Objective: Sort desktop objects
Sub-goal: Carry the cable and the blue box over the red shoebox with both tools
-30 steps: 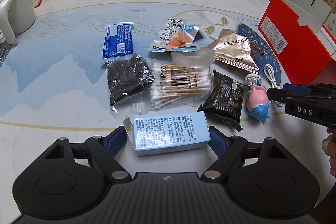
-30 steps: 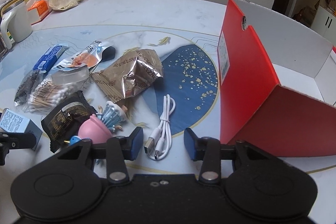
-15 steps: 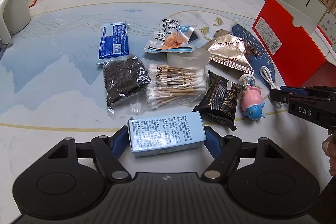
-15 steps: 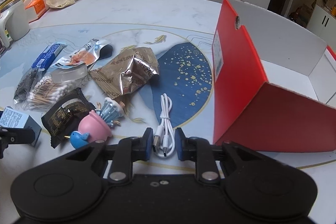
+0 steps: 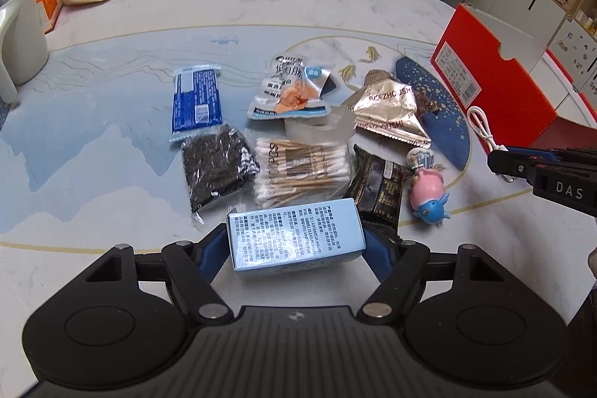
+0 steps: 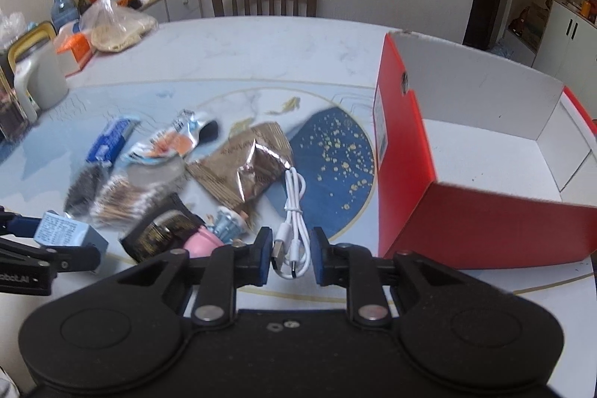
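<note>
Two tools worked the crowded worktop (image 5: 298, 10). The left tool (image 5: 296, 250) had clamped the light blue carton (image 5: 294, 234), lifted near the worktop's front edge. The right tool (image 6: 289, 254) pinched the white cable (image 6: 293, 211) beside the red box (image 6: 466, 222). Only the right view showed the box's bare white interior.

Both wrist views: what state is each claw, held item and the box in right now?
Left claw: shut on the light blue carton, lifted.
Right claw: shut on the white USB cable, which seems to be lifted.
Red shoebox: open, inside looks empty.
Silver snack packet: torn open.
</note>
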